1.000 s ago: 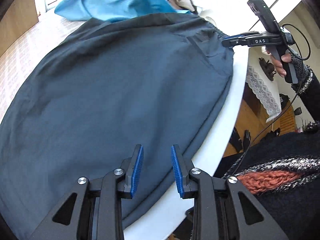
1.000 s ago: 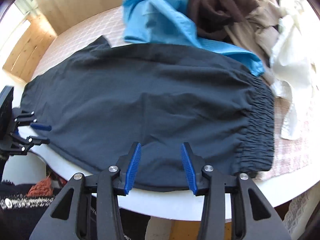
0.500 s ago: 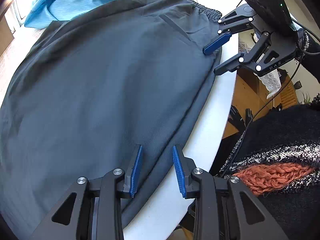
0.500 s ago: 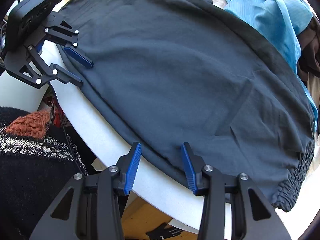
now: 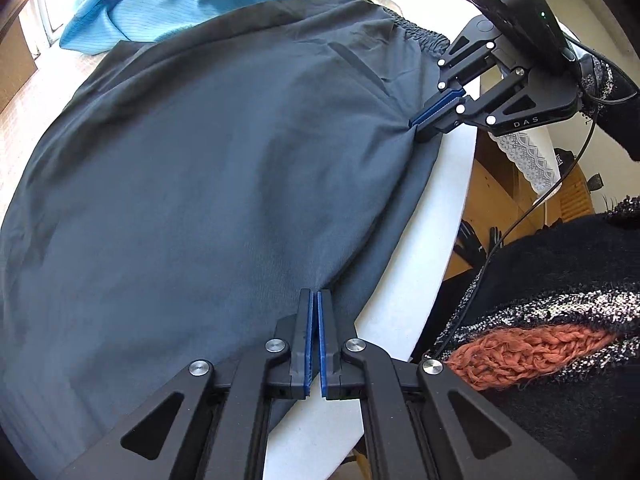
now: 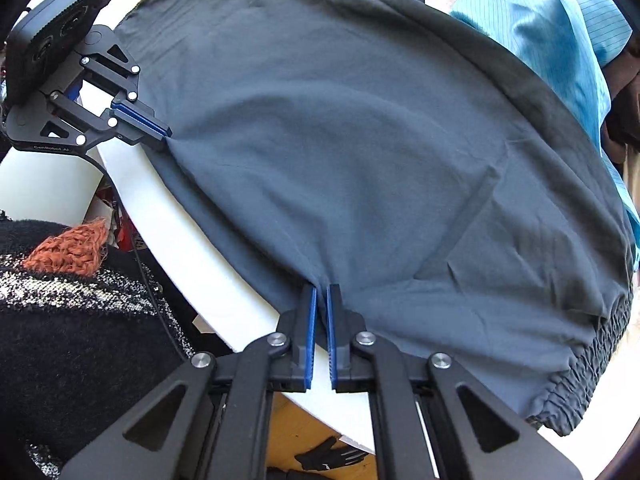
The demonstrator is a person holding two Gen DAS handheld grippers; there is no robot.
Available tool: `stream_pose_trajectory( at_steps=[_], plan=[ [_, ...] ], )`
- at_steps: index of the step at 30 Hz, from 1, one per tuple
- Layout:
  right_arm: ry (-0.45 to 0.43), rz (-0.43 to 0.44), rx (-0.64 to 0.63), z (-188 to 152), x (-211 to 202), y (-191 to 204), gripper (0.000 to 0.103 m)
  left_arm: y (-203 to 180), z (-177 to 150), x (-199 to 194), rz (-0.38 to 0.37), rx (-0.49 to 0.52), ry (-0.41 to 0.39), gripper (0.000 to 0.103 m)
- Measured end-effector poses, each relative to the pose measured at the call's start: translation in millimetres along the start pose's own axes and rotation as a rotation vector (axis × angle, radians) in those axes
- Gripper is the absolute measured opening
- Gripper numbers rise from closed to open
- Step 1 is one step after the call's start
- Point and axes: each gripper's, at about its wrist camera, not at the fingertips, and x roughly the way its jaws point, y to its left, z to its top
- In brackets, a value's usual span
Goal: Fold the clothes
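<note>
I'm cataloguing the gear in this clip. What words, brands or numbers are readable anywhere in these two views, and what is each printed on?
"DAS": white letters on the black body of the right gripper, read in the left wrist view.
"GenRobot.AI": small white print on the black body of the left gripper, read in the right wrist view, only just legible.
No readable print on the dark garment or the blue garment.
</note>
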Motion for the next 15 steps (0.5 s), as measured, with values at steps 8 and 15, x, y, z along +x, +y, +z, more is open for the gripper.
stream_pose_trajectory(
  at_steps=[8,15],
  plan=[
    [0.066,0.019,0.034,0.1,-0.1,-4.6,0.007,1.3,-11.8,12.8,-0.031,-0.044,0.03,0.004],
    [-0.09,0.027,0.167,6.1,-57.4,-44.8,0.032,-0.8,-14.9,-18.9,-0.01,-0.059,-0.027,0.009]
  ],
)
